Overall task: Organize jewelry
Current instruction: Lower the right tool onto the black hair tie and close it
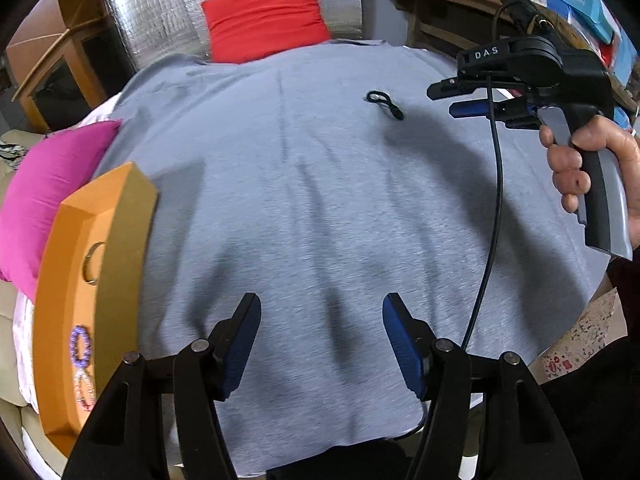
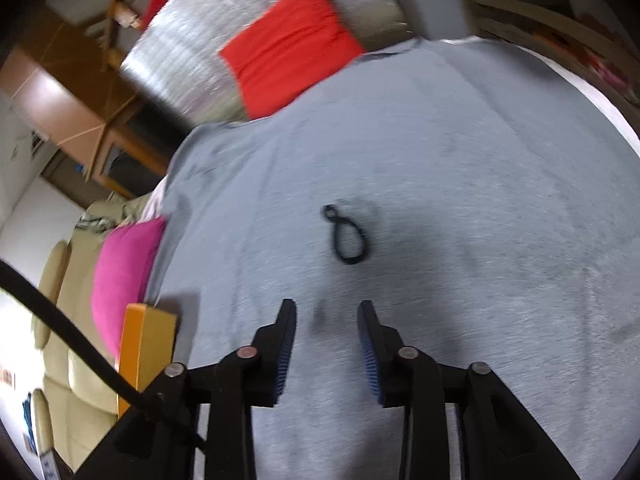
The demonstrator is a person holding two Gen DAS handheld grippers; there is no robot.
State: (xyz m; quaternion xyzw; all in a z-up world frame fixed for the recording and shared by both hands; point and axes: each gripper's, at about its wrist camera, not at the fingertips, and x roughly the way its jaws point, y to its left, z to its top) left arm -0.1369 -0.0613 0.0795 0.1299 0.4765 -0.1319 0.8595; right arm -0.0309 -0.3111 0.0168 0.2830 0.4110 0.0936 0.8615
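Note:
A black cord bracelet (image 1: 385, 104) lies looped on the grey cloth (image 1: 320, 200); it also shows in the right wrist view (image 2: 348, 236), just ahead of my right gripper (image 2: 327, 308), which is open and empty. That gripper shows in the left wrist view (image 1: 440, 98), held above the cloth to the right of the bracelet. My left gripper (image 1: 322, 304) is open and empty over the near cloth. An orange tray (image 1: 120, 216) at the left holds a metal ring (image 1: 93, 262), a purple bead bracelet (image 1: 80, 345) and a pale bead bracelet (image 1: 86, 390).
A pink cushion (image 1: 44, 196) lies behind the tray and a red cushion (image 1: 264, 16) at the far edge against a silver foil panel (image 1: 152, 12). Wooden furniture, a basket and boxes stand around. A black cable (image 1: 496, 184) hangs from the right gripper.

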